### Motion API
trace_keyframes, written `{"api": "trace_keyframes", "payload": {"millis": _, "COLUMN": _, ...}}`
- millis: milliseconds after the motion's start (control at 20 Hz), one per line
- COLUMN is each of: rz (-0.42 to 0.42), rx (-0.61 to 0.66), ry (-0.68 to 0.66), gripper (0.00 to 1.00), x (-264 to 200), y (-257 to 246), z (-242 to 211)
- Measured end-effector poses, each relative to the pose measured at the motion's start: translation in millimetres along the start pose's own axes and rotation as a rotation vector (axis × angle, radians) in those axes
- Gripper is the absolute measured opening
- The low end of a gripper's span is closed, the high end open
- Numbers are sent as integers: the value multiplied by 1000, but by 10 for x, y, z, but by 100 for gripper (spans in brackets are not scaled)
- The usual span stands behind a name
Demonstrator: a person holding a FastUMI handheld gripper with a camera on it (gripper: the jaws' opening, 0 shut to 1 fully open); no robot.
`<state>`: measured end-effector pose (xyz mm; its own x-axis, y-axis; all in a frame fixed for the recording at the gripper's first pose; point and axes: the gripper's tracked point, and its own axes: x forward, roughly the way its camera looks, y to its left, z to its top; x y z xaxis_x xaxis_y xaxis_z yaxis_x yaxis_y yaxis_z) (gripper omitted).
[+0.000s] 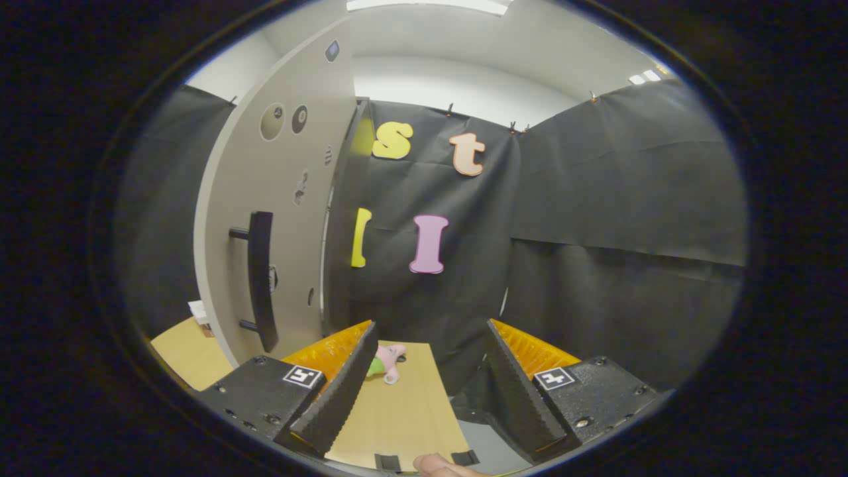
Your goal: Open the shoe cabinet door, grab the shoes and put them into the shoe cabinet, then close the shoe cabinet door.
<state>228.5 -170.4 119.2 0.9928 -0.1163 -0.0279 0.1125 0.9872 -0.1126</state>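
The gripper view is looking forward along the gripper (430, 371), whose two fingers are standing wide apart with nothing between them but the bare wooden table (404, 417) beneath. At about ten o'clock from the fingers, the shoe cabinet door (285, 199) is standing swung out, so that its pale outer face is turning toward the camera, and its dark bar handle (260, 278) is hanging upright just beyond the left finger. Behind the door's far edge, at roughly eleven o'clock, a narrow dark strip of the shoe cabinet (339, 218) body is showing — what lies inside it cannot be told.

Just ahead of the left finger's tip, at about eleven o'clock and lying on the table, a small pink shoe (391, 361) with a touch of green is resting on its side; the finger is partly hiding it, so whether one shoe or two are lying there cannot be told. A person's fingertip (434, 466) is peeking in at six o'clock, below the fingers.

In my judgement the door-opening step is already looking done, and the fingers are being held spread because the grab is coming next — the opening must be wide enough to pass round the shoe. The shoe is sitting off toward the left finger, so the gripper is likely needing a small shift that way before closing.
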Motion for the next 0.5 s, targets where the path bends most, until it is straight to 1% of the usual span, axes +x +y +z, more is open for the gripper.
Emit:
{"api": "trace_keyframes", "payload": {"millis": 100, "rz": 71, "rx": 16, "ry": -1, "gripper": 100, "x": 3, "y": 251, "z": 20}}
{"api": "trace_keyframes", "payload": {"millis": 150, "rz": 93, "rx": 12, "ry": 8, "gripper": 100, "x": 5, "y": 356, "z": 8}}
{"api": "trace_keyframes", "payload": {"millis": 300, "rz": 105, "rx": 3, "ry": 72, "gripper": 100, "x": 9, "y": 552, "z": -139}}
{"api": "trace_keyframes", "payload": {"millis": 350, "rz": 133, "rx": 19, "ry": 102, "gripper": 100, "x": -14, "y": 710, "z": -209}}
{"api": "trace_keyframes", "payload": {"millis": 400, "rz": 128, "rx": 24, "ry": 124, "gripper": 100, "x": -51, "y": 818, "z": -269}}
{"api": "trace_keyframes", "payload": {"millis": 500, "rz": 103, "rx": 23, "ry": 113, "gripper": 93, "x": -49, "y": 887, "z": -263}}
